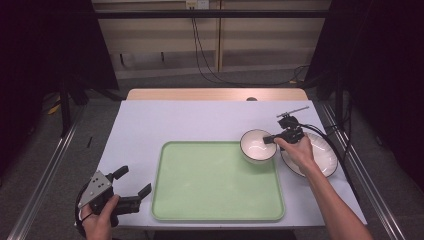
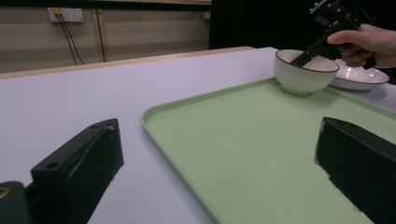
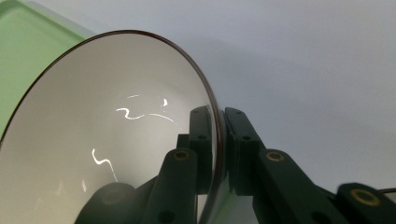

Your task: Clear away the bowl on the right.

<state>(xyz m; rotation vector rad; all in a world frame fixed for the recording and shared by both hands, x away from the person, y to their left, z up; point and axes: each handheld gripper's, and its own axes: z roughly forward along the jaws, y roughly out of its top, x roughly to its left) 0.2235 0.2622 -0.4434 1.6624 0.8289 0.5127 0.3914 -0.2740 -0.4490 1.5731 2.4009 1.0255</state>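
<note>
Two claws work at a pale desk [image 1: 150,120]. No readable writing shows anywhere. At left, the left claw [image 1: 134,182] rests released, jaws wide apart, just beside a bare light green tray [image 1: 215,182]. Farther right, a white bowl [image 1: 257,146] with a thin dark rim and ribbed outer wall sits at the tray's far right corner. The right claw [image 1: 270,139] is clenched on its rim, one jaw inside, one outside. A white plate [image 1: 322,157] lies just beyond.

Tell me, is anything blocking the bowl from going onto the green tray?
Nothing visible blocks it. The right hand-held gripper grips the white bowl's rim at the green tray's far right corner, and the tray lies bare. The white plate sits on the bowl's other side.
</note>
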